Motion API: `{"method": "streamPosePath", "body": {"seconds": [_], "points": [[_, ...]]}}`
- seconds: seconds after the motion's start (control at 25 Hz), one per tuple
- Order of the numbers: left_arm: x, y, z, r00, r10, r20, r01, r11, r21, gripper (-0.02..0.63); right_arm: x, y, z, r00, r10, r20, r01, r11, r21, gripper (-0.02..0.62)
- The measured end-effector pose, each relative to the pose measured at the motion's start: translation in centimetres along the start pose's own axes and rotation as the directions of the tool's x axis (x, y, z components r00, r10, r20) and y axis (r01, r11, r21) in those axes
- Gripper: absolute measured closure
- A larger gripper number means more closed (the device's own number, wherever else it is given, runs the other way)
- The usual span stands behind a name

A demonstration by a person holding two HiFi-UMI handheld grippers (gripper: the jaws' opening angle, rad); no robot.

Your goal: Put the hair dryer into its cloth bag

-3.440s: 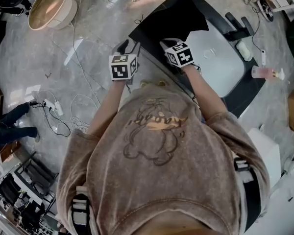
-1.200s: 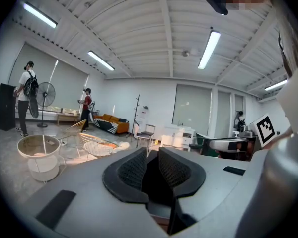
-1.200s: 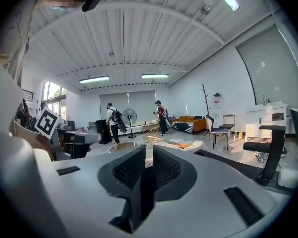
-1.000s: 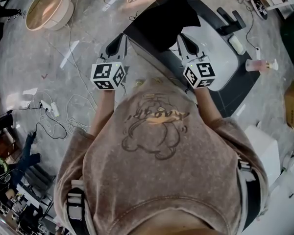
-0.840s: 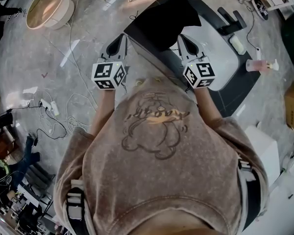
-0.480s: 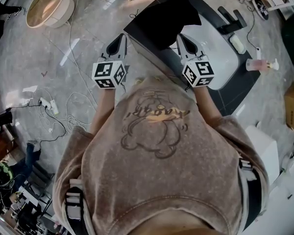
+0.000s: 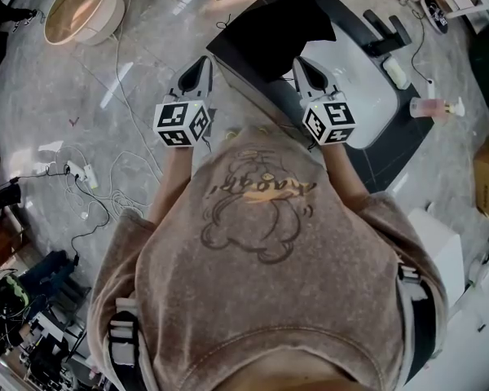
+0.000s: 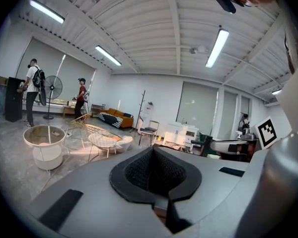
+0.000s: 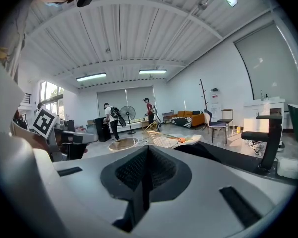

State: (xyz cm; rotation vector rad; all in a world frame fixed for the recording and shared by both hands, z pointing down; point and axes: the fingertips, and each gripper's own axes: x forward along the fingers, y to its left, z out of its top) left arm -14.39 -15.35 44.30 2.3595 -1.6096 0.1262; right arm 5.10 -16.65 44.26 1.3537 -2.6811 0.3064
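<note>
The black cloth bag (image 7: 281, 27) lies on the near corner of a dark table (image 7: 407, 145), just beyond both grippers. No hair dryer shows outside the bag, and I cannot tell whether it is inside. My left gripper (image 7: 202, 60) hovers left of the bag over the floor, its jaws shut with nothing between them. To the right of the bag my right gripper (image 7: 298, 60) is shut and empty too. In the left gripper view the gripper (image 8: 152, 150) has its pads pressed together, as does the gripper (image 9: 146, 150) in the right gripper view.
A white basin (image 7: 367, 96) sits in the table to the right of the bag. A pink bottle (image 7: 436, 108) and a small white item (image 7: 397, 73) lie near it. On the floor are a round white stand (image 7: 81, 6) and cables (image 7: 90, 186). People stand far off.
Since the earliest frame both grippers have drawn back from the bag's near edge and stand wider apart. Over the last second nothing visibly moves.
</note>
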Motion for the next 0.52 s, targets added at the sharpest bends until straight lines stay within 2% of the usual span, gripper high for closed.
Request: {"method": "streamPosePath", "body": {"seconds": [0.52], "points": [[0.13, -0.05, -0.66, 1.0, 0.009, -0.01, -0.009, 0.999, -0.04, 0.588, 0.28, 0.08, -0.38, 1.0, 0.002, -0.014, -0.002, 1.0, 0.003, 0.598]]}}
